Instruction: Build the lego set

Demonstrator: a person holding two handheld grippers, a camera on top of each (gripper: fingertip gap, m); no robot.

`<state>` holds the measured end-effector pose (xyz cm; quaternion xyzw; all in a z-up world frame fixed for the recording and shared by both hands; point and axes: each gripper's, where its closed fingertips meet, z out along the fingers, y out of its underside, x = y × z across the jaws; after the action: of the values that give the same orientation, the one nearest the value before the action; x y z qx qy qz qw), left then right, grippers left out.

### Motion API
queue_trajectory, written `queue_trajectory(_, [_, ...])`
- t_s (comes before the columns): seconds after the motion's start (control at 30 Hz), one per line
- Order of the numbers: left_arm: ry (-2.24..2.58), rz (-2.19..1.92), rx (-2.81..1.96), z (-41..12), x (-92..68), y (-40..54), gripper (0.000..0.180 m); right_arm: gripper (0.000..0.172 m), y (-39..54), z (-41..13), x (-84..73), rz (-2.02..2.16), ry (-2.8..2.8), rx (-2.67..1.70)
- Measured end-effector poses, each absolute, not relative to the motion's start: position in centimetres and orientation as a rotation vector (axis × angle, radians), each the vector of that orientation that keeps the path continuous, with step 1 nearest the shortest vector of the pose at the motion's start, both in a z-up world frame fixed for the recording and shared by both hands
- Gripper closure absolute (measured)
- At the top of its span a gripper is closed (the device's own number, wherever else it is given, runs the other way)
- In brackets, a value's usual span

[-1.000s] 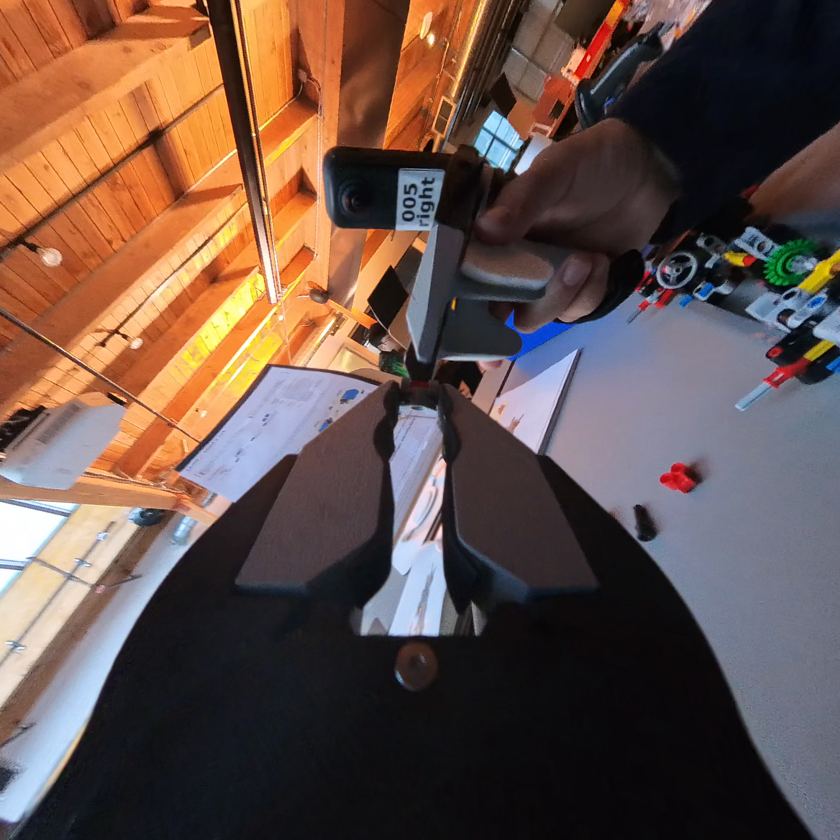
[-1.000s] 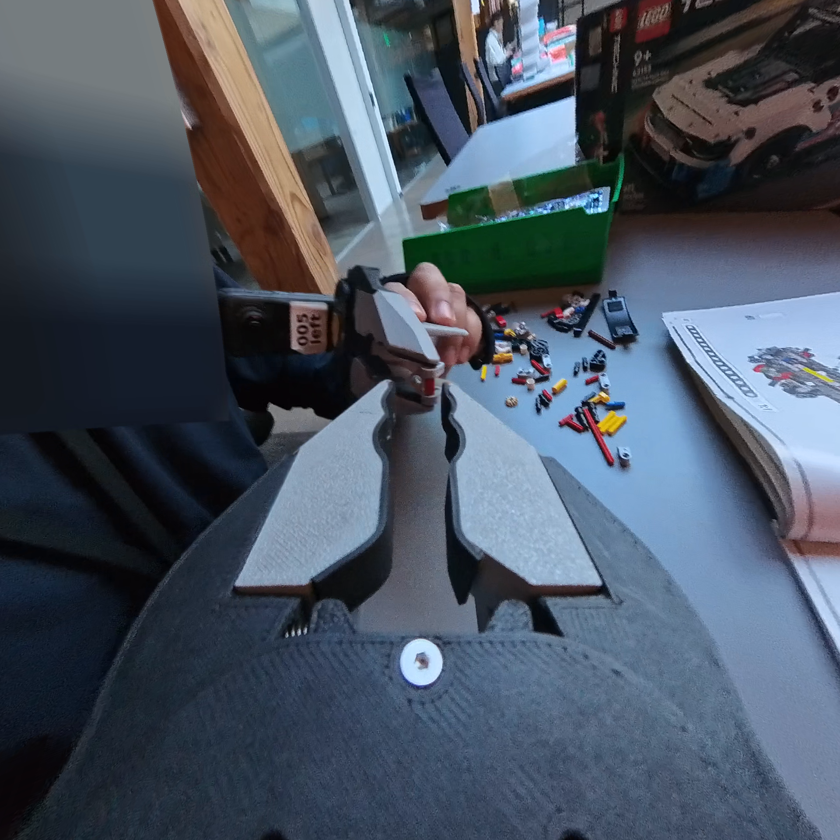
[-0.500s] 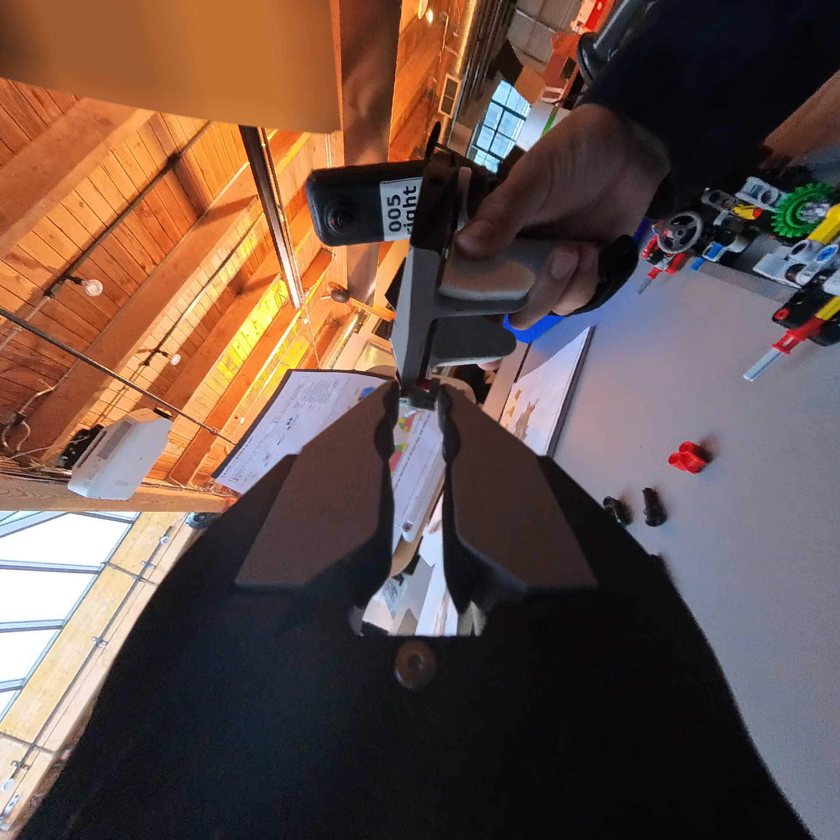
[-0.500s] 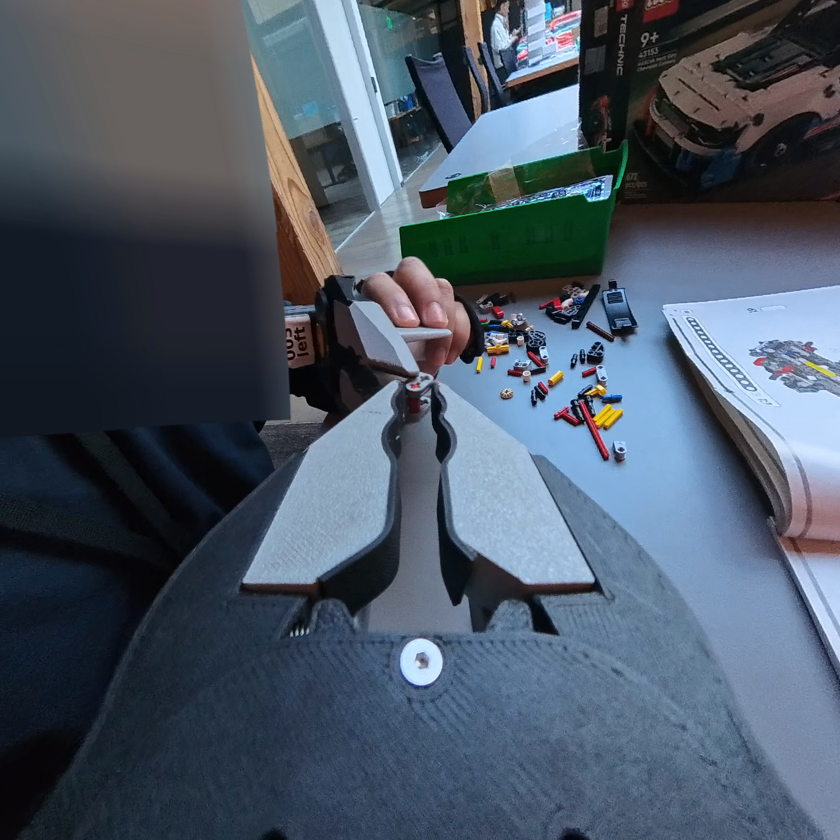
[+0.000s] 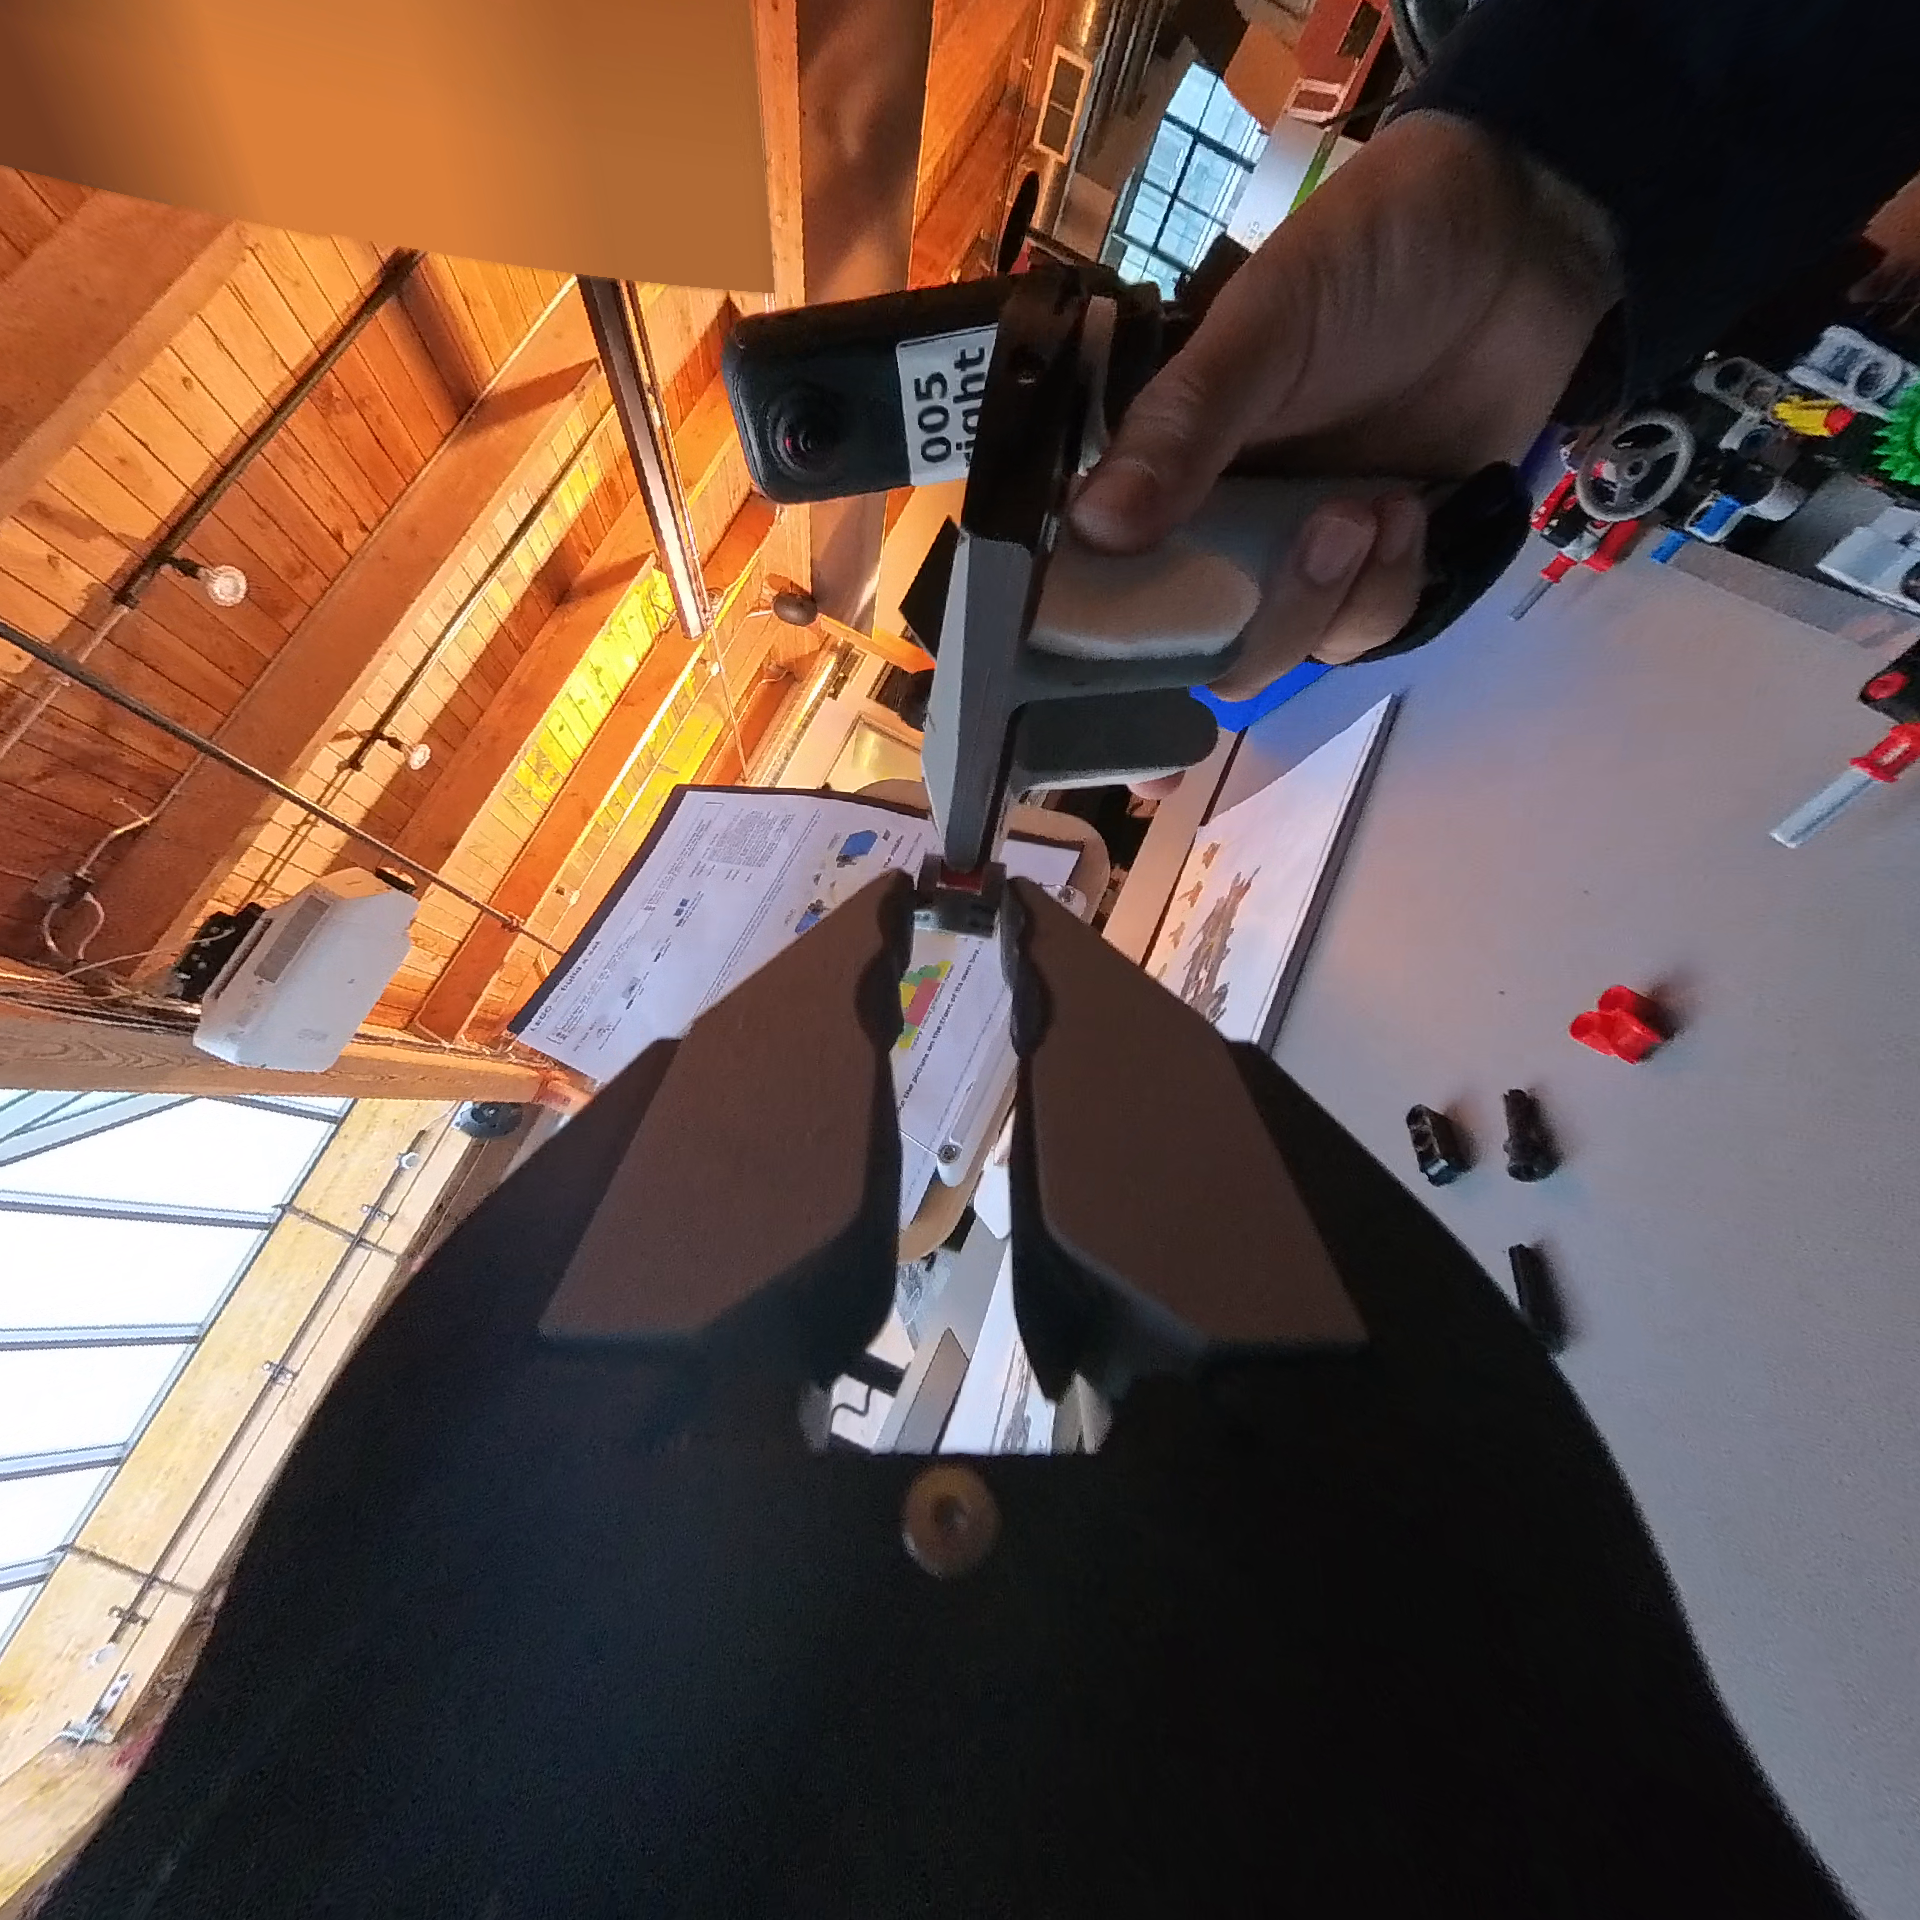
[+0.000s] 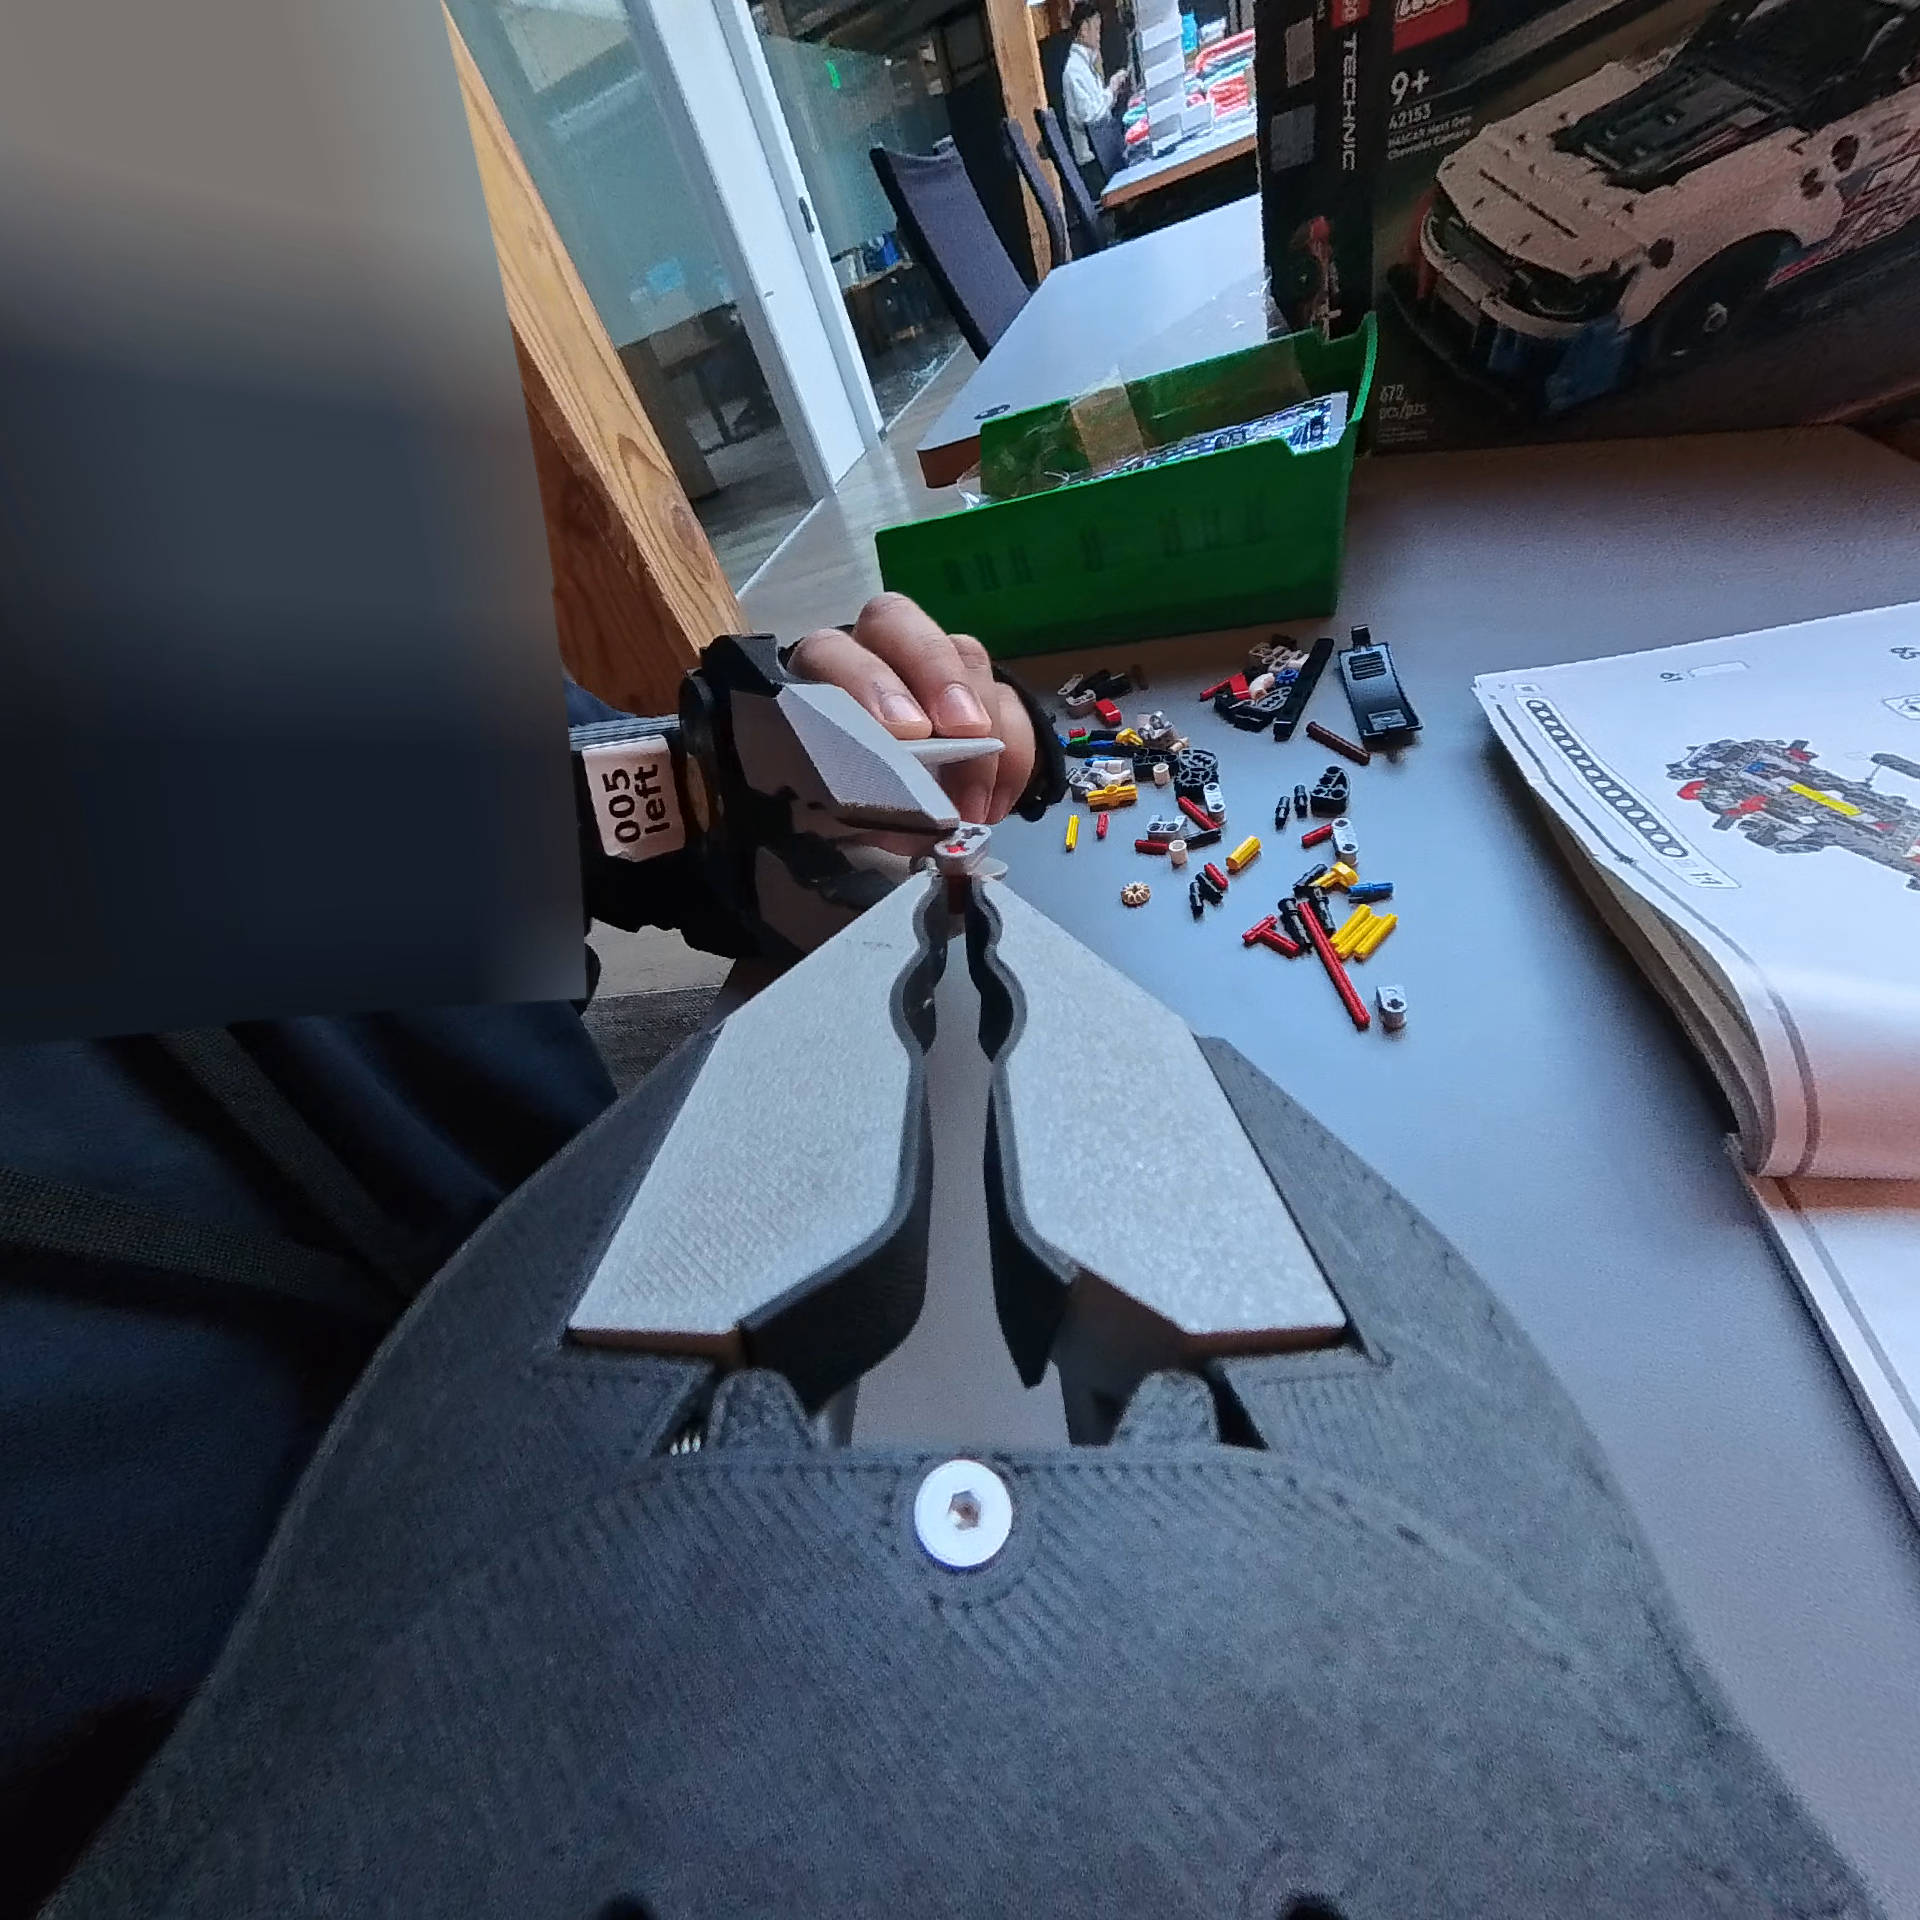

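Piece: small light-grey connector (image 6: 964, 844) with a red pin (image 6: 955, 896) plugged in it, held in the air above the near table edge, between the two tools.
Left gripper (image 5: 957, 906): narrowly parted, pads pressed on the grey connector's two sides; seen from the right wrist view (image 6: 940, 831) coming in from the left, a hand (image 6: 930, 717) on its handle.
Right gripper (image 6: 956, 902): nearly closed, tips pinching the red pin just under the connector; in the left wrist view (image 5: 966, 831) pointing straight down onto the piece, a hand (image 5: 1340, 416) round its grip.
Table (image 6: 1558, 1091): grey, strewn to the right with small red, yellow, black and grey parts (image 6: 1320, 935).
Booklet (image 6: 1766, 831): open, lying at the right.
Green bin (image 6: 1122, 561): farther back, with a dark car-kit box (image 6: 1621, 208) behind it.
Near parts: red piece (image 5: 1616, 1023) and black pins (image 5: 1522, 1120) lying apart on the table.
Room: wooden plank ceiling (image 5: 312, 468); glass partitions (image 6: 675, 260) far left.
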<state>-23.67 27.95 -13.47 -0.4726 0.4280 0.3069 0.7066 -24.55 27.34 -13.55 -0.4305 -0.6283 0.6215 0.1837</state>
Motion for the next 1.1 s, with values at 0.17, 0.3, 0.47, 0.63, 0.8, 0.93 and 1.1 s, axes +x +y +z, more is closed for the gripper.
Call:
queue_trajectory(0.17, [0.951,0.707,-1.044,-13.5,-23.5,28.0,0.166,0.171,27.3,-13.5,-24.4,1.748,-1.788,-1.227])
queue_trajectory(0.3, [0.962,0.728,-1.049,-13.7,-23.5,28.1,0.166,0.171,27.3,-13.8,-24.5,1.693,-1.797,-1.214])
queue_trajectory(0.47, [0.932,0.676,-1.132,-14.1,-23.9,28.5,0.166,0.172,27.7,-14.4,-24.8,1.563,-1.773,-1.186])
queue_trajectory(0.63, [0.773,0.495,-1.214,-13.4,-24.1,28.4,0.167,0.172,27.7,-13.5,-25.1,1.592,-1.635,-1.176])
queue_trajectory(0.8, [0.697,0.396,-1.248,-12.8,-24.4,28.4,0.167,0.172,27.8,-12.8,-25.5,1.697,-1.509,-1.21])
queue_trajectory(0.93, [0.626,0.22,-1.318,-13.3,-25.2,29.0,0.167,0.172,28.4,-13.2,-26.2,1.826,-1.466,-1.324])
queue_trajectory(1.1, [0.503,-0.248,-1.571,-16.4,-28.0,31.1,0.166,0.159,29.3,-15.7,-26.4,1.599,-1.725,-1.428])
